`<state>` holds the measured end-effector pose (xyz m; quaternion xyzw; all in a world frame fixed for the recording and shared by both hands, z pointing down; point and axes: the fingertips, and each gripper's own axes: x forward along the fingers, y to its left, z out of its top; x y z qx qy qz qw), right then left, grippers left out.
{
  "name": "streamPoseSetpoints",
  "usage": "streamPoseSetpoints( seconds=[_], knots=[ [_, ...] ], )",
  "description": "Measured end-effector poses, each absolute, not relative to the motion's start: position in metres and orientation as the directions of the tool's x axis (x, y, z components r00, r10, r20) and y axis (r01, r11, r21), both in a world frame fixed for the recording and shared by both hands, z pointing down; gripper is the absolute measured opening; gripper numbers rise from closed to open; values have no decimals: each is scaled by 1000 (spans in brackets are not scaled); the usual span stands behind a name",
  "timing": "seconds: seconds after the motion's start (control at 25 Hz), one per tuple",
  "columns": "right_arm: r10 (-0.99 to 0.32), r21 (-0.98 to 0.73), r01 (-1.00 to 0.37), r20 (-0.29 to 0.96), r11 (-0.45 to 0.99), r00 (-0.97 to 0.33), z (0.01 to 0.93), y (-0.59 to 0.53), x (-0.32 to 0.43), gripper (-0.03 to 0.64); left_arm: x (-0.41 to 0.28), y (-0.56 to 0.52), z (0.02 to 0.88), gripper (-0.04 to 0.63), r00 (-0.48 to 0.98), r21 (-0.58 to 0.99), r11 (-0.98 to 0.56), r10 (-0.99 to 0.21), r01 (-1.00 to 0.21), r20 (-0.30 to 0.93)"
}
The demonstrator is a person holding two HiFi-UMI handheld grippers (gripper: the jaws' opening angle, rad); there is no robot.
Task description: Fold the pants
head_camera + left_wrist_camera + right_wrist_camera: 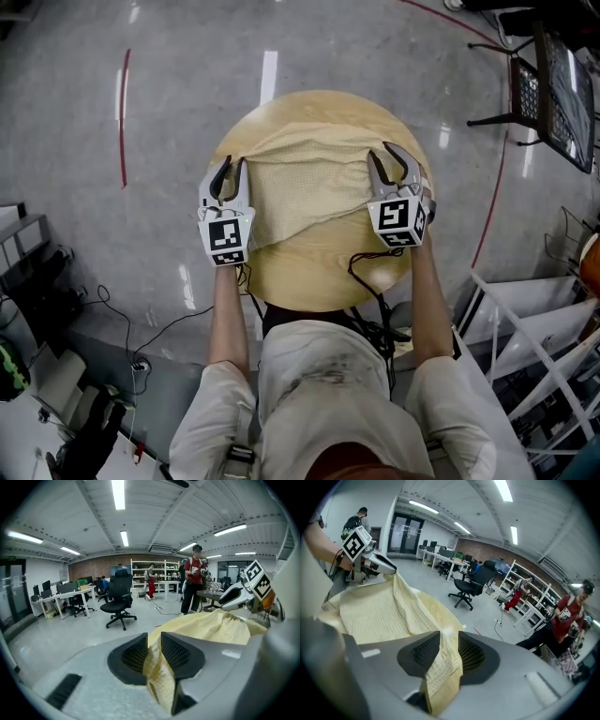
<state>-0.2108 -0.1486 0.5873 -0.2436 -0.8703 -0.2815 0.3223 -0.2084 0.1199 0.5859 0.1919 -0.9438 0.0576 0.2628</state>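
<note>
Grey polished concrete floor surrounds a round pale wooden worktop [319, 272], and across its far half lie the pale yellow woven pants [309, 183], gathered into a broad band with the near edge running slantwise over the bare wood. We hold the left tool [234, 162] at the band's left end and the right tool [381, 152] at its right end, both angled downward, with the cloth spanning from one to the other. Along the left tool's own view its jaws stand narrowly apart, and a bunched corner of the fabric sits slack in the gap rather than squeezed. The right tool's jaws stand a little wider, and a fold of the same fabric drapes loosely between the ribbed pads and hangs down below them. We judge that a fold has just been laid and that we are at the letting-go step, with the cloth lying in both tools but not gripped. The next move calls for drawing both tools back and clear without snagging the loose corners or dragging the band out of line. After that we need a fresh grip on one end, so that it can be carried over the other for the next fold.
</note>
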Motion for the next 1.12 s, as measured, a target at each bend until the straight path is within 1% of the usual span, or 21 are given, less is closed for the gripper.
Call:
streamPoseSetpoints(
  seconds=[0.16,0.32,0.36,0.44,0.52,0.76,1.12],
  knots=[
    [288,301,630,695,715,-659,577,-143,-195,133,-197,116,569,97,-800,-9,918,-340,-396,494],
    [304,305,618,664,725,-683,562,-138,-182,126,-187,108,553,84,-809,-23,912,-351,-409,471],
    [308,304,609,649,732,-695,557,-135,-179,113,-184,105,549,71,-811,-26,910,-356,-414,465],
    [317,305,589,616,748,-721,545,-128,-172,69,-177,101,541,24,-812,-30,903,-370,-428,451],
    [325,303,573,586,762,-742,533,-119,-161,8,-166,97,532,6,-811,-30,895,-389,-446,437],
    [337,277,539,538,796,-773,507,-99,-115,8,-127,95,502,8,-808,-10,875,-442,-484,390],
    [283,282,449,476,848,-833,474,-73,-37,8,-61,102,462,8,-790,14,835,-525,-549,315]
  ],
)
